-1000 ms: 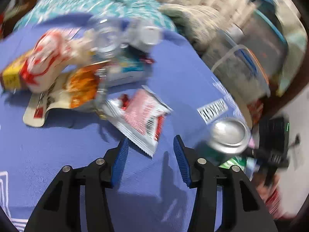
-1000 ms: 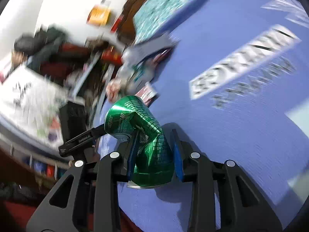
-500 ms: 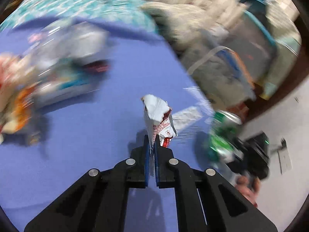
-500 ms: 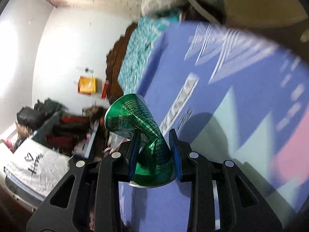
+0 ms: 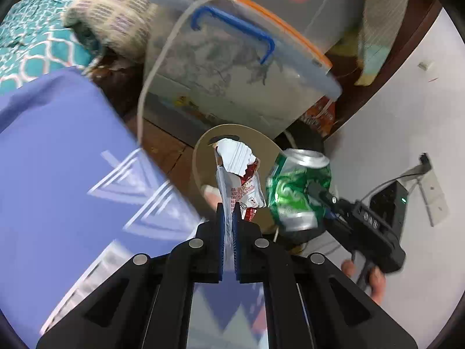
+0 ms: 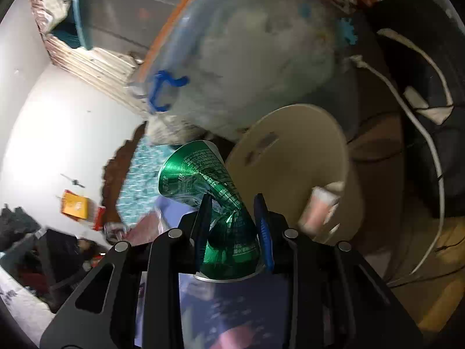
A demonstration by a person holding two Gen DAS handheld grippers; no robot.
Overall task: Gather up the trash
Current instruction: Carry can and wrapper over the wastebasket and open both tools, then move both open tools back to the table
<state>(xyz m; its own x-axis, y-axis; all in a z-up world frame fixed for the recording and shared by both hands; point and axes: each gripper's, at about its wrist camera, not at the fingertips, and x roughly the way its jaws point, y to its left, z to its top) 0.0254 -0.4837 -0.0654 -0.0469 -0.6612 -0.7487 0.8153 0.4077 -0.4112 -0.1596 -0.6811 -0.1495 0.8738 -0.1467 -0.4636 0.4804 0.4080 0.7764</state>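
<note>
Left wrist view shows the left tongs clenched on a torn white and red wrapper, which stands upright between the blue pads. Beyond the wrapper sits a round beige bin on the floor, its rim just behind the torn top edge of the wrapper. To the right, a crushed green can is gripped by the right tongs, with a hand visible under the black body of that tool. The can is just beside the wrapper, near the bin's rim. A purple sheet with pale triangle marks covers the bed at left. Behind the bin is a clear storage box with a blue handle and an orange-edged lid.

Right wrist view shows the right tongs clamped on the green can, which is dented inward where the pads press. The can's wide end points up and left. The beige bin lies just to the right, with something pale and blurred inside it. A white cable curves across the floor at right.
</note>
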